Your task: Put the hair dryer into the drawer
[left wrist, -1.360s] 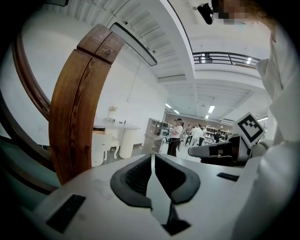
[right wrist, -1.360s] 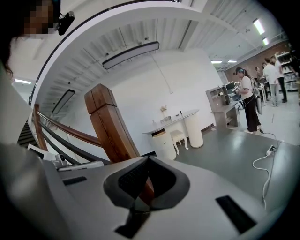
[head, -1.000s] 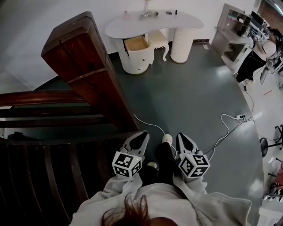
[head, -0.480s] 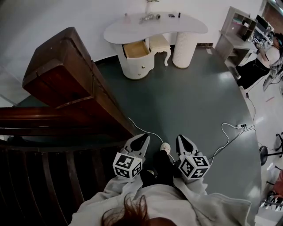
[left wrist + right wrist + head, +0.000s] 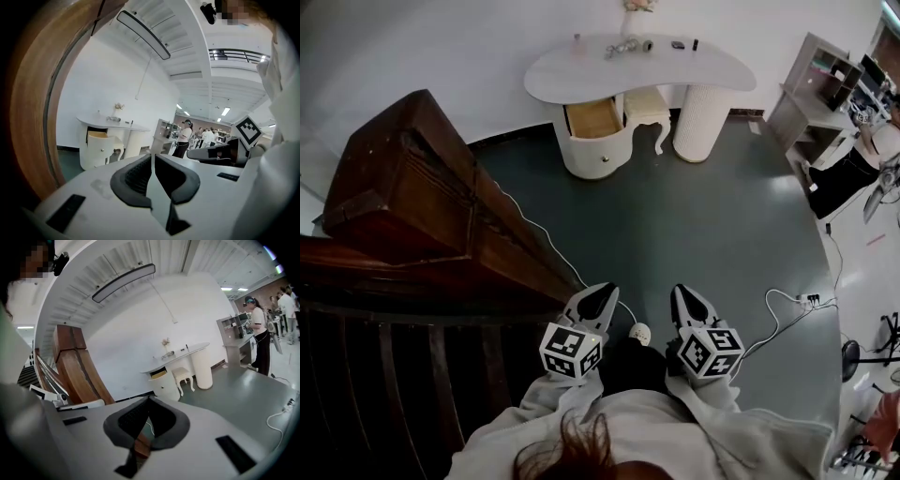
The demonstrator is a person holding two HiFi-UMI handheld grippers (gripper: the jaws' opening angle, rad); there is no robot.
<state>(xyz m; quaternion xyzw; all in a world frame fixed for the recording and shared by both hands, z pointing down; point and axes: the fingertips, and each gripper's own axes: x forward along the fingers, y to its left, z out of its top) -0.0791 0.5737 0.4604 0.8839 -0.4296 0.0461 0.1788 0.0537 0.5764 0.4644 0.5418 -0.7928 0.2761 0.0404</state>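
Hair dryer is in neither claw: the left claw (image 5: 602,289) and right claw (image 5: 682,291) are both closed on nothing, side by side above the grey floor (image 5: 703,216). Far ahead stands the white tabletop (image 5: 717,70), its drawer (image 5: 592,117) pulled open at the left. The hair dryer may be among the small things (image 5: 628,45) on top; they are too small to tell. I judge this the approach. Next comes reaching the tabletop and opening a claw for the pick-up.
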